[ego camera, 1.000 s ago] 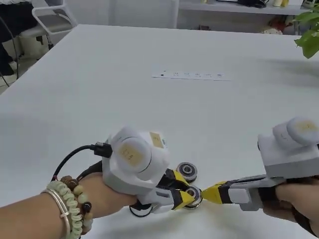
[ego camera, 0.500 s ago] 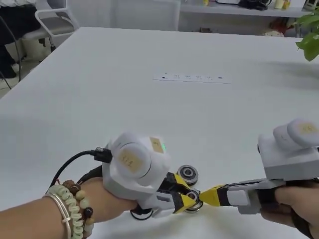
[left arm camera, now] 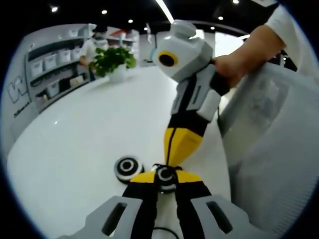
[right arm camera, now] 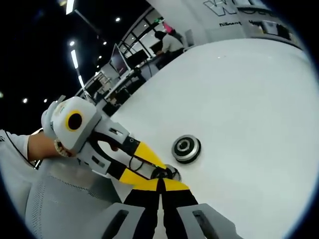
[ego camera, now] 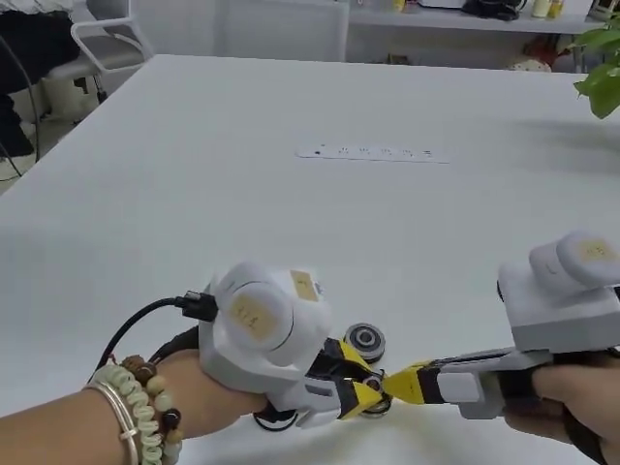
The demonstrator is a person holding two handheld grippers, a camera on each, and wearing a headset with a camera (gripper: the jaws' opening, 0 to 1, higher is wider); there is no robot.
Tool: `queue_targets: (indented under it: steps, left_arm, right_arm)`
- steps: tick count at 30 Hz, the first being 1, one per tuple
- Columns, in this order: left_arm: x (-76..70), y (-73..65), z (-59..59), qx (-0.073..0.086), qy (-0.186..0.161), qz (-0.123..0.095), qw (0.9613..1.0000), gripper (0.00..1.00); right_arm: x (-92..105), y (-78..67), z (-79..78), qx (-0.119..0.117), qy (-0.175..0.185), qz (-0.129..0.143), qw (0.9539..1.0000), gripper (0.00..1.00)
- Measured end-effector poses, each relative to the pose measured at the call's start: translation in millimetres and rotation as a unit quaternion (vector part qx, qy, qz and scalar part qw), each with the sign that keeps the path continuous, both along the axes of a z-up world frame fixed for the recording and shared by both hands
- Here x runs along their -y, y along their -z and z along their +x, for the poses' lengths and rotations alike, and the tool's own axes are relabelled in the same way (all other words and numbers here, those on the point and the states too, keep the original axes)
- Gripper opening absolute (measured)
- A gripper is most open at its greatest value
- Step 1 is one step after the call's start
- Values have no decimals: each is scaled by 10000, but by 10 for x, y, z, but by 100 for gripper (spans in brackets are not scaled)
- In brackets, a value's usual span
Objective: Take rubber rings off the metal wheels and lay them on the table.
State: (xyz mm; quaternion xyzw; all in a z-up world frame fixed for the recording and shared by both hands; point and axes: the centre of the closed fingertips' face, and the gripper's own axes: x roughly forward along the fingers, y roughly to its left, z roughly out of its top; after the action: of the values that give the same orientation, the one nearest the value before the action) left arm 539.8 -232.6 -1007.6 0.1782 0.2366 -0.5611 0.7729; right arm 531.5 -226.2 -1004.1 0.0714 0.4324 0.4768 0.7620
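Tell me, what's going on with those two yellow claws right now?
Left gripper shut on a wheel. Right gripper shut, tips at that wheel's rim. Second wheel lies on the table beside them, not blocking.

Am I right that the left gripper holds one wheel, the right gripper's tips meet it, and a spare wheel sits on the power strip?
No: the spare wheel lies on the bare table beside the held wheel, far from the power strip, as the head view shows. The rest stands.
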Motion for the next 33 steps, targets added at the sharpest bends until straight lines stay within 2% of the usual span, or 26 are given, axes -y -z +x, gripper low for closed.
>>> queue_targets:
  steps: [6,15,18,27,33]
  left_arm:
    - [6,1,-4,9,-4,16,10000,13]
    - [6,3,-2,16,5,21,10000,13]
    - [9,3,-6,20,16,23,10000,13]
    - [10,3,-10,15,17,4,10000,13]
    - [13,3,-9,-11,-10,-3,10000,13]
  right_arm:
    - [20,4,10,73,-75,-18,9999,0]
    - [-9,-42,5,112,-116,104,9998,0]
    - [-13,-29,-3,124,-124,38,9998,0]
    - [-36,-75,-19,121,-183,174,9996,0]
    - [-28,-73,-18,201,-230,130,9994,0]
